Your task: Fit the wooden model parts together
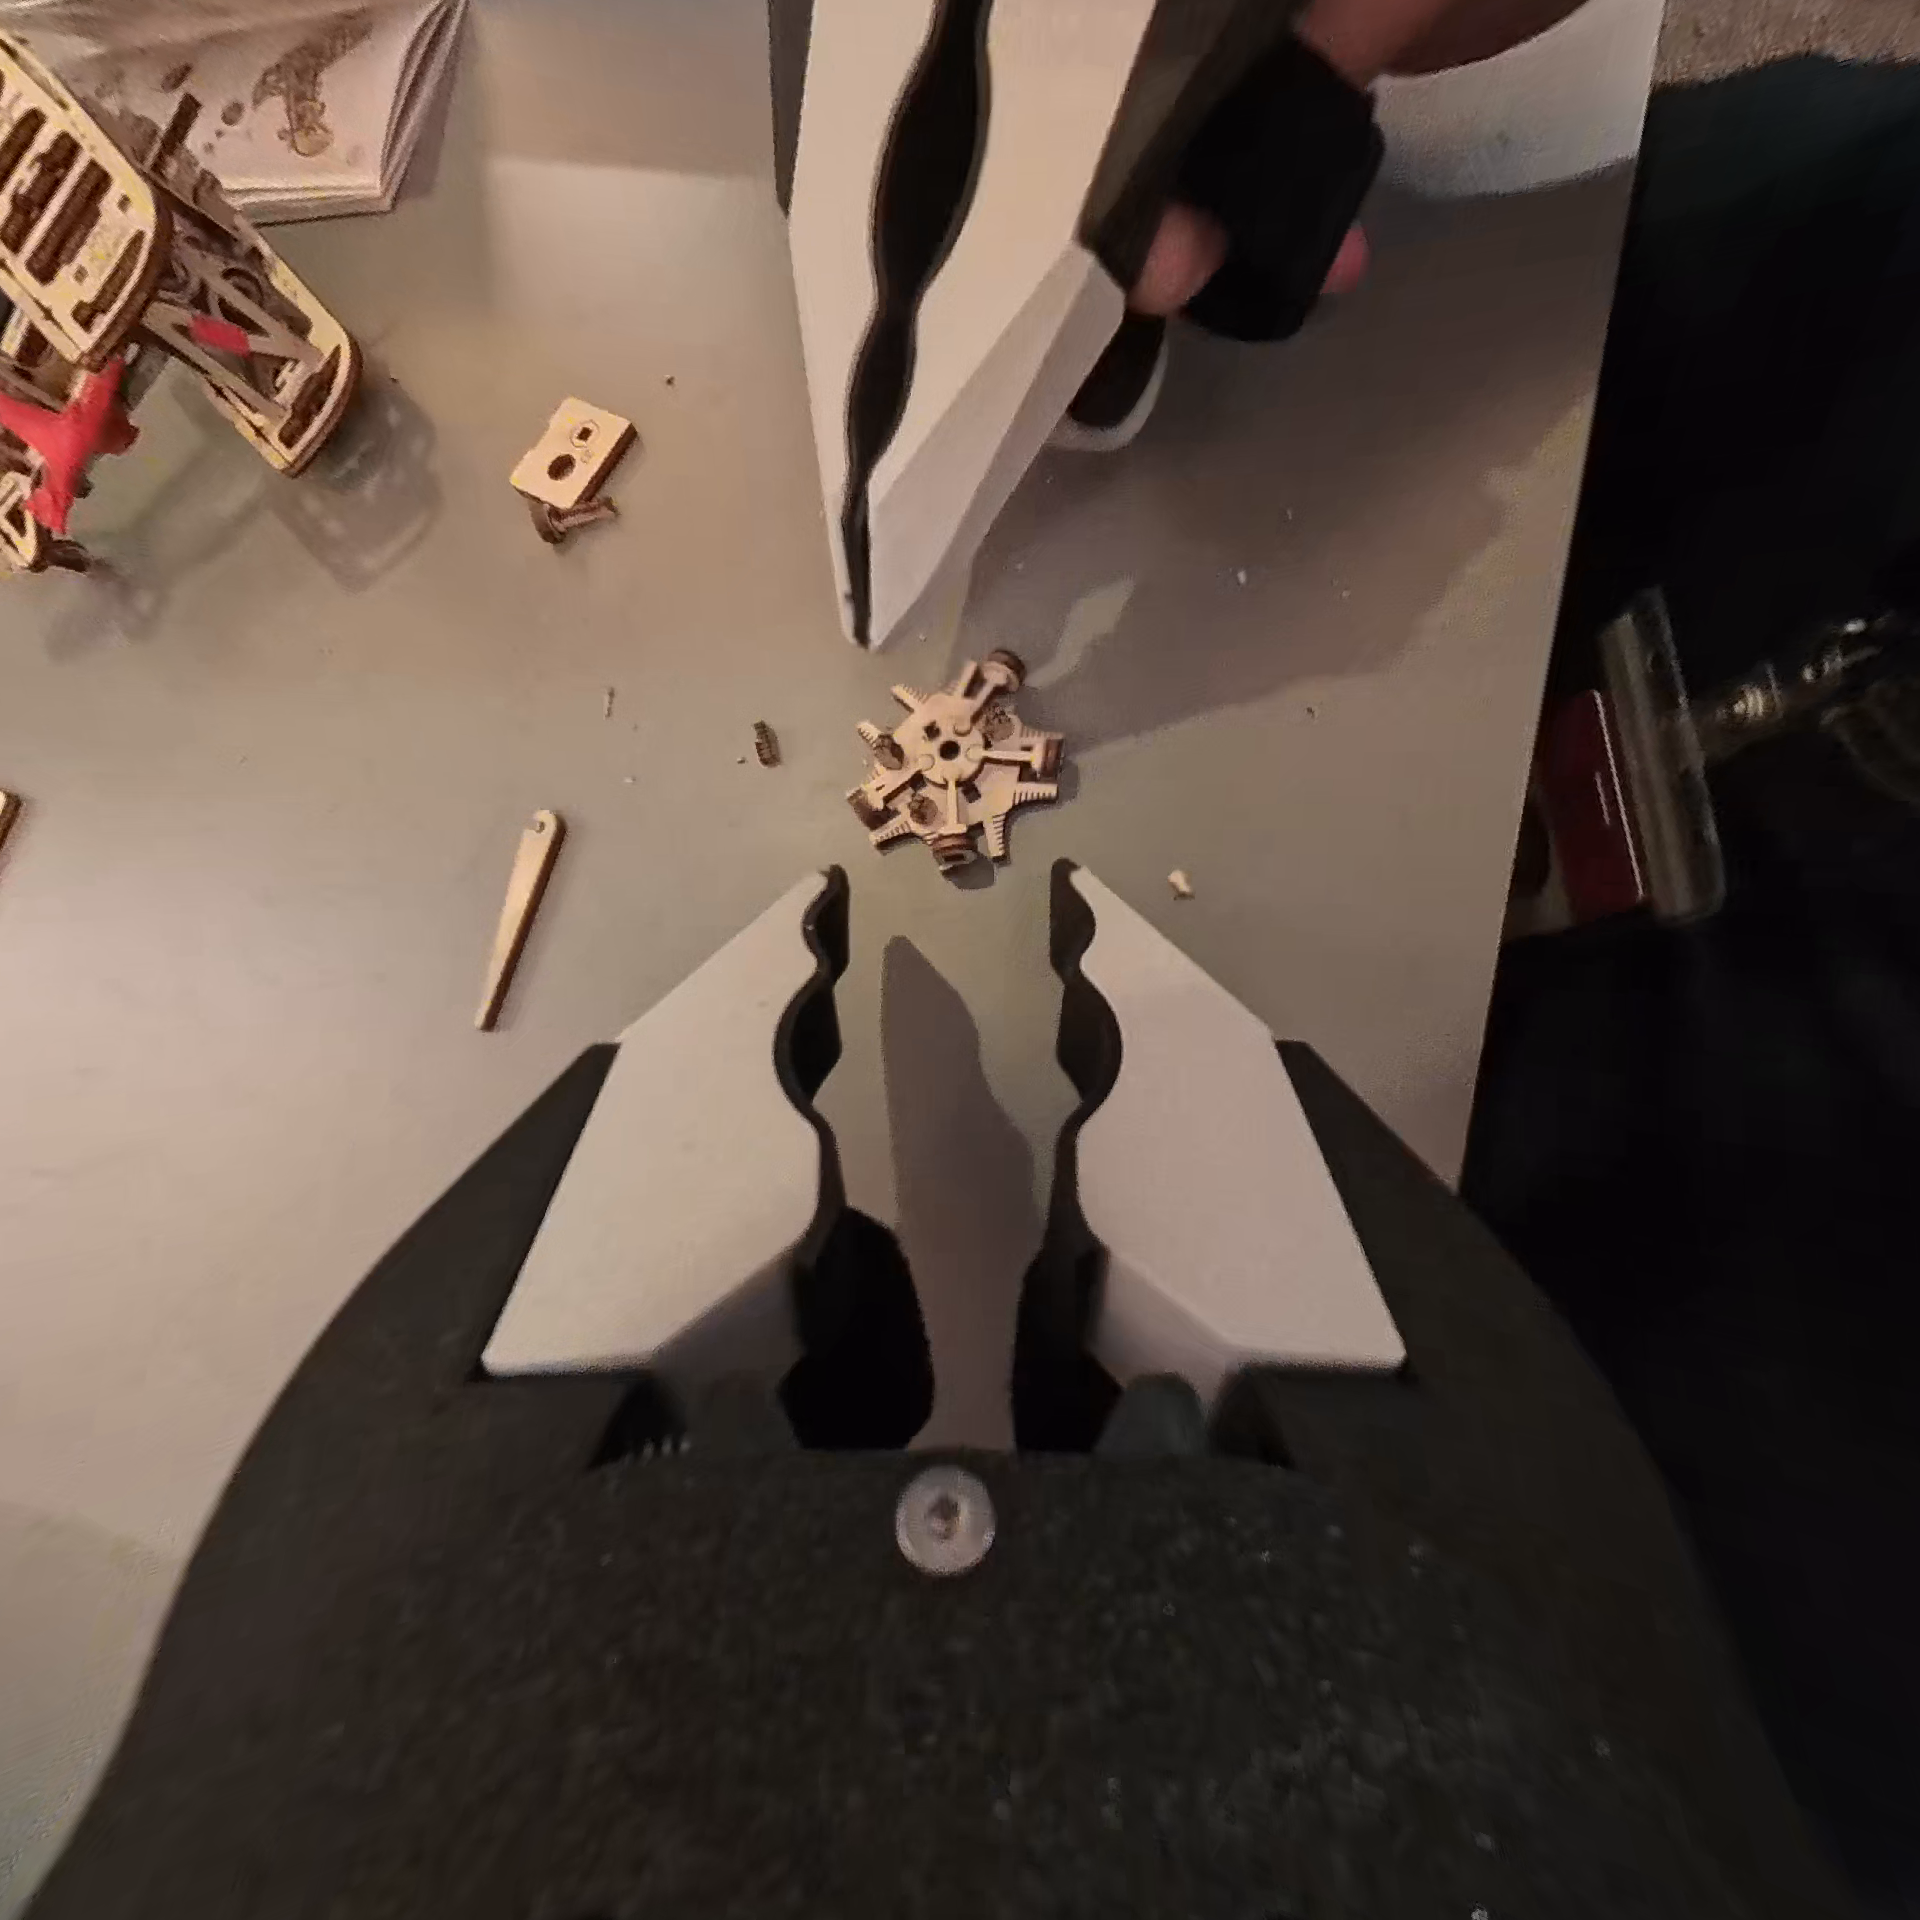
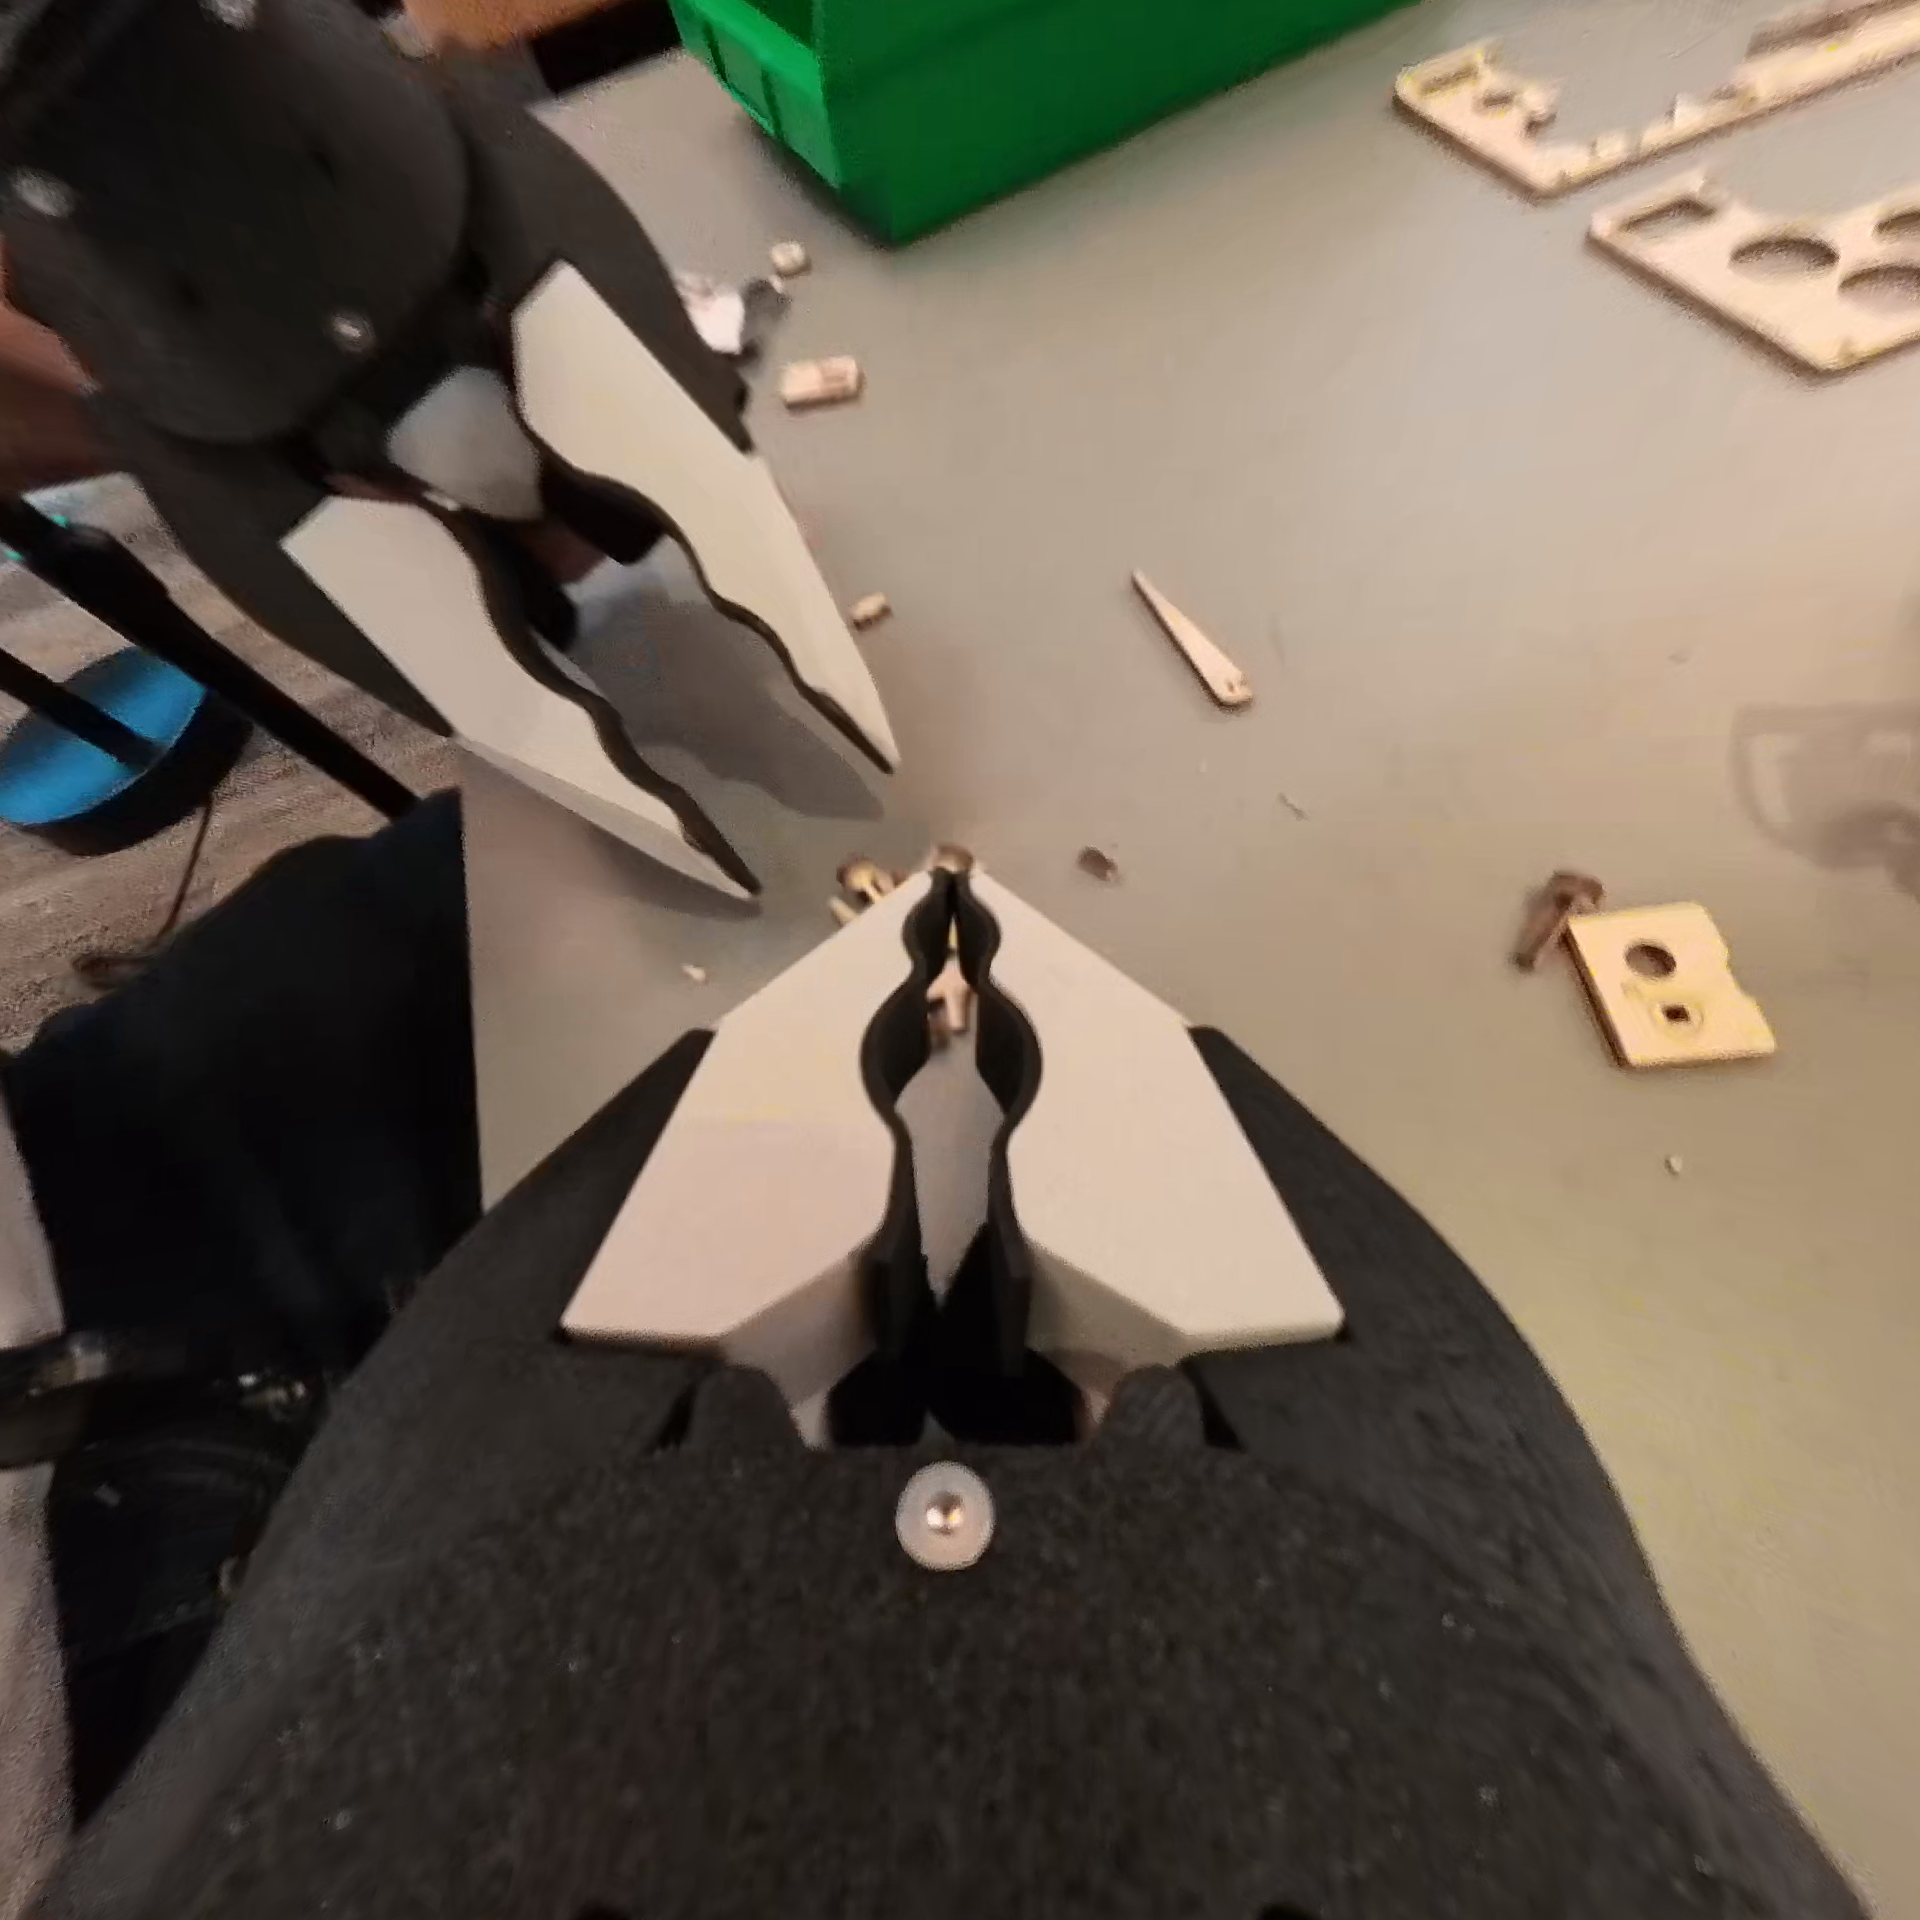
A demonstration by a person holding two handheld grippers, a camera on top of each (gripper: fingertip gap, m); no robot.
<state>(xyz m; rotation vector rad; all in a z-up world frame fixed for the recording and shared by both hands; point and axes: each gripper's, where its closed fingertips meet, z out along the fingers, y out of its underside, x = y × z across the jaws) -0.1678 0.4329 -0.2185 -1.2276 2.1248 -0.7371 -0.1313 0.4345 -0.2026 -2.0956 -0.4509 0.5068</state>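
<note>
Tabletop (image 1: 312,1039): star-shaped wooden part (image 1: 958,767) between tongs

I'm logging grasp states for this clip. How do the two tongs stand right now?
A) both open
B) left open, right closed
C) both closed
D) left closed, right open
B: the left tongs stand spread with bare grey table between the tips, while the right tongs meet at their tips just above the star-shaped wooden gear assembly.
</note>
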